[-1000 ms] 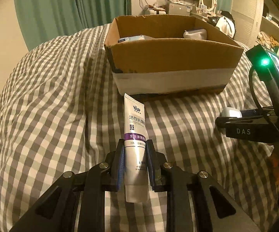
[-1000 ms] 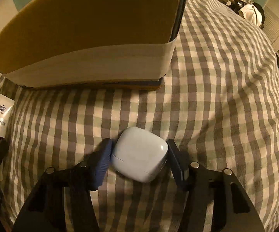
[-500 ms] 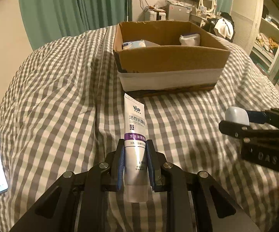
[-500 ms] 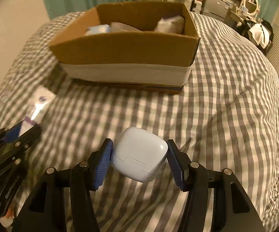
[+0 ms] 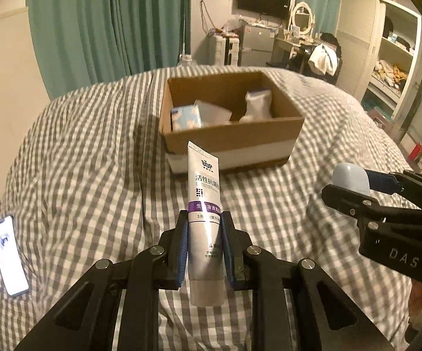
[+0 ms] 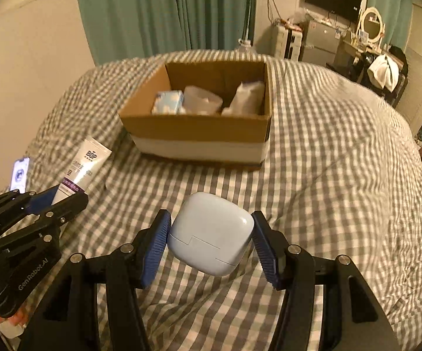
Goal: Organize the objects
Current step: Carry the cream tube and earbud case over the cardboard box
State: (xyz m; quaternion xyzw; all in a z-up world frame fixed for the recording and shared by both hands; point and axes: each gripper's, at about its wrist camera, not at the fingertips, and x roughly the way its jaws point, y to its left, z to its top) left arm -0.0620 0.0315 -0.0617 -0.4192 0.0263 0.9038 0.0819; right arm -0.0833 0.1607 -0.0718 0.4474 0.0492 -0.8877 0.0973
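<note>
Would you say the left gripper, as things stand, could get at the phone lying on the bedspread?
Probably not yet: the left gripper is shut on the toothpaste tube, so it has no free grasp, though nothing lies between it and the phone.

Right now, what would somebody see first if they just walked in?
Probably the white toothpaste tube pinched in the left tongs, and the pale blue earbud case gripped in the right tongs. Behind them, an open cardboard box with packets inside sits on the checked bedspread.
</note>
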